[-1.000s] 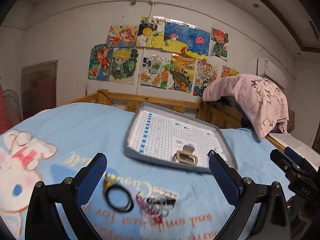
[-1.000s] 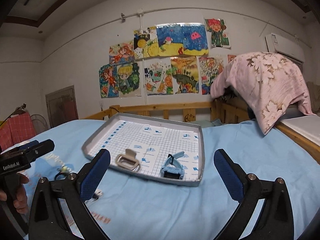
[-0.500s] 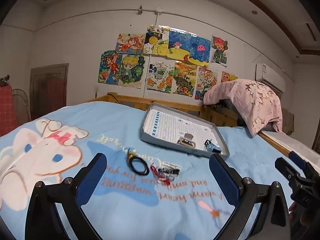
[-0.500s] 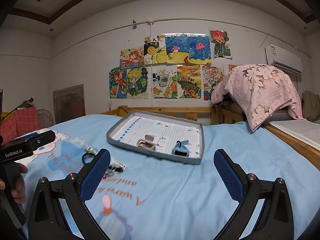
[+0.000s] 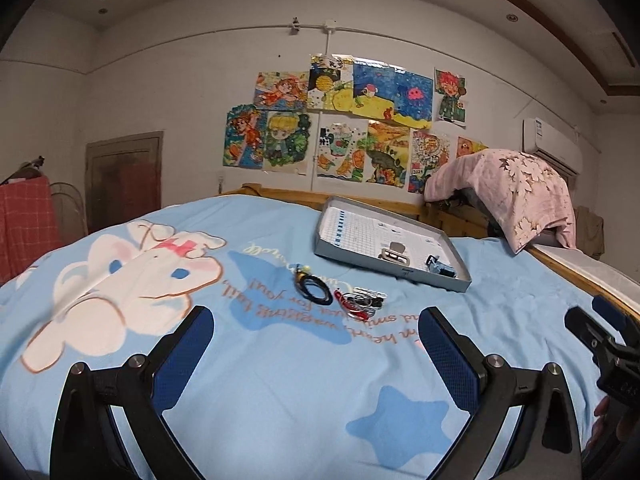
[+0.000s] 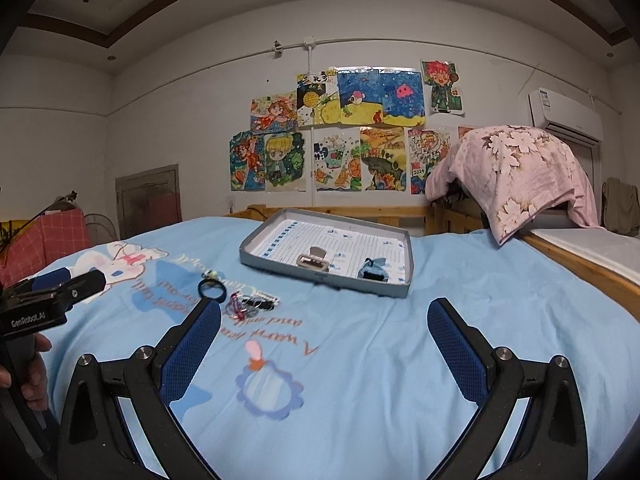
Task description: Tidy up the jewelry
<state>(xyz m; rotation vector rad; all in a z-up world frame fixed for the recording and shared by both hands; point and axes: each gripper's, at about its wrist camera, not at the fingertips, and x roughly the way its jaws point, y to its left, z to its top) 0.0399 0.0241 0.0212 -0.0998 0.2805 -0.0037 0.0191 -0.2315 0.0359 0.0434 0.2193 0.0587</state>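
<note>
A grey tray (image 5: 440,280) (image 6: 280,266) with a grid-paper lining lies on the blue bedsheet. In it rest a beige hair clip (image 5: 394,254) (image 6: 314,261) and a blue hair clip (image 5: 440,268) (image 6: 374,270). On the sheet in front of the tray lie a black hair tie (image 5: 312,286) (image 6: 212,289) with a small charm and a tangle of silver and red jewelry (image 5: 360,302) (image 6: 250,305). My left gripper (image 5: 316,344) and right gripper (image 6: 324,332) are both open and empty, held well back from these things.
A pink floral blanket (image 5: 512,192) (image 6: 516,172) hangs over the wooden bed rail (image 6: 580,264) at the right. Drawings cover the back wall. The other gripper shows at each view's edge, with a hand (image 6: 34,376) on the left one.
Both grippers have pulled back and away from the tray; tray and jewelry now look smaller and farther off. Both stay open and empty.
</note>
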